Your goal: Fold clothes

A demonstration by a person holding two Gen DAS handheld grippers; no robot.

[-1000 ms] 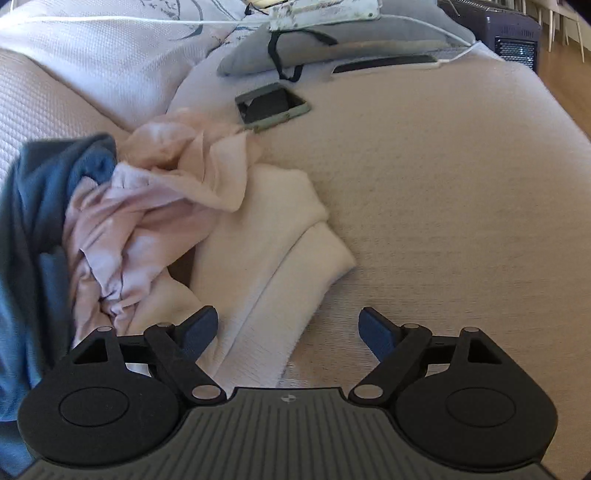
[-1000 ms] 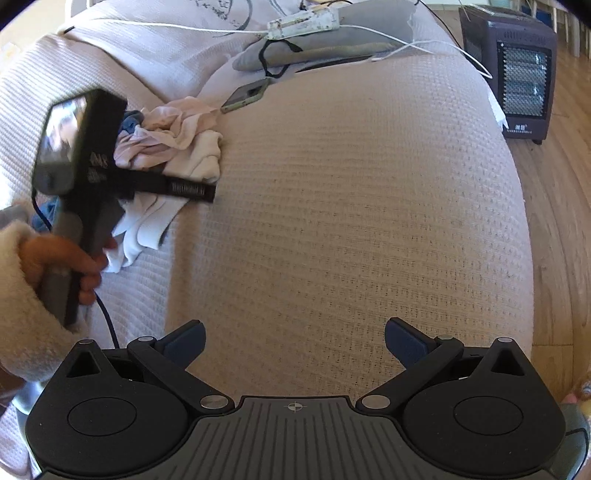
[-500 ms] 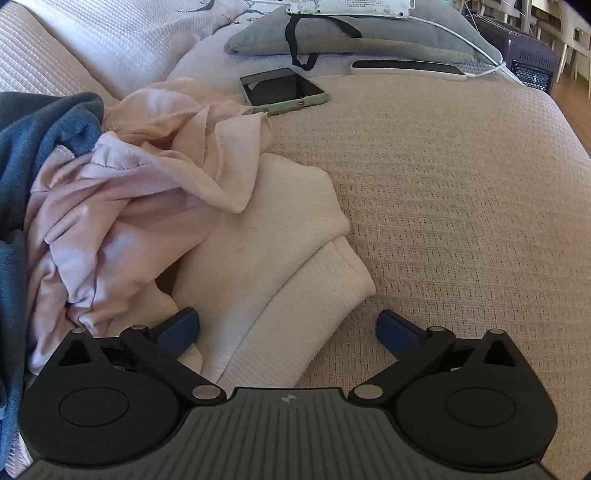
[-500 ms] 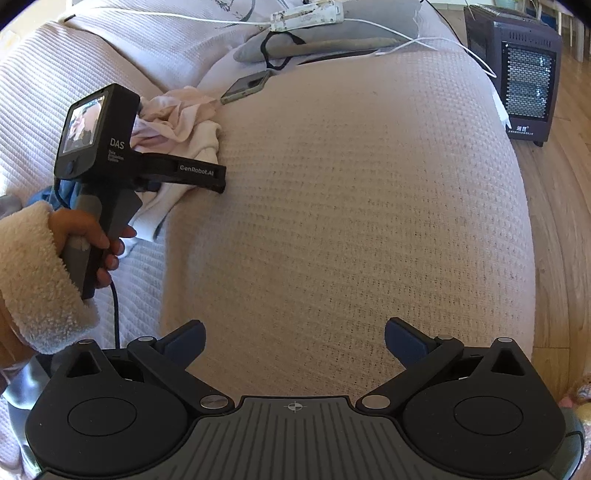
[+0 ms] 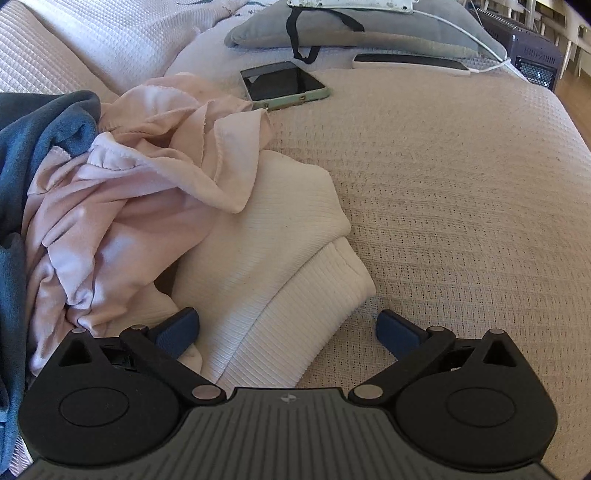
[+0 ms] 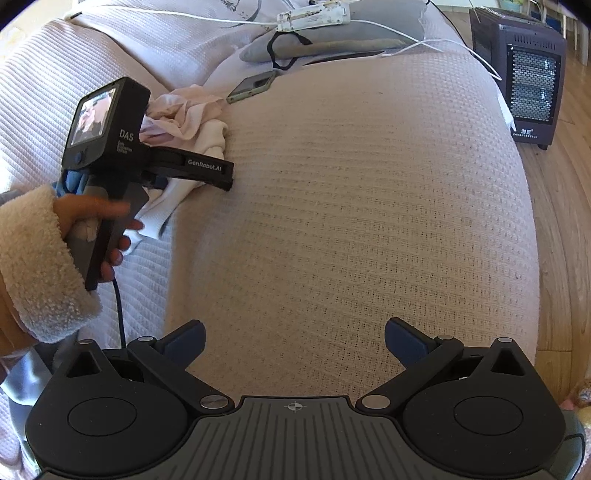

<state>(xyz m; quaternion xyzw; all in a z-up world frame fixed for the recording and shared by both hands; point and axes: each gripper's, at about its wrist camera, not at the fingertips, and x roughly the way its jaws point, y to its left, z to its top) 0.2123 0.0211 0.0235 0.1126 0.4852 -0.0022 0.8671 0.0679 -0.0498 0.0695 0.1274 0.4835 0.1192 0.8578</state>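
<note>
Left gripper [image 5: 286,330] spread wide, straddling ribbed hem of cream knit sweater [image 5: 273,266], pads not touching. Right gripper [image 6: 295,341] wide, over bare beige waffle bedspread [image 6: 369,221], sweater far left.

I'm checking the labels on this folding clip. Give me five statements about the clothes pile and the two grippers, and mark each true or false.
1. The left gripper is open, with the ribbed white garment between its fingers. True.
2. The pink garment lies partly on top of the white one. True.
3. The right gripper is shut on a blue garment. False: it is open over bare bedspread, holding nothing.
4. The phone lies on top of the grey cushion. False: it lies on the bedspread in front of the cushion, at the pink garment's edge.
5. A dark blue garment lies at the left of the pile. True.
</note>
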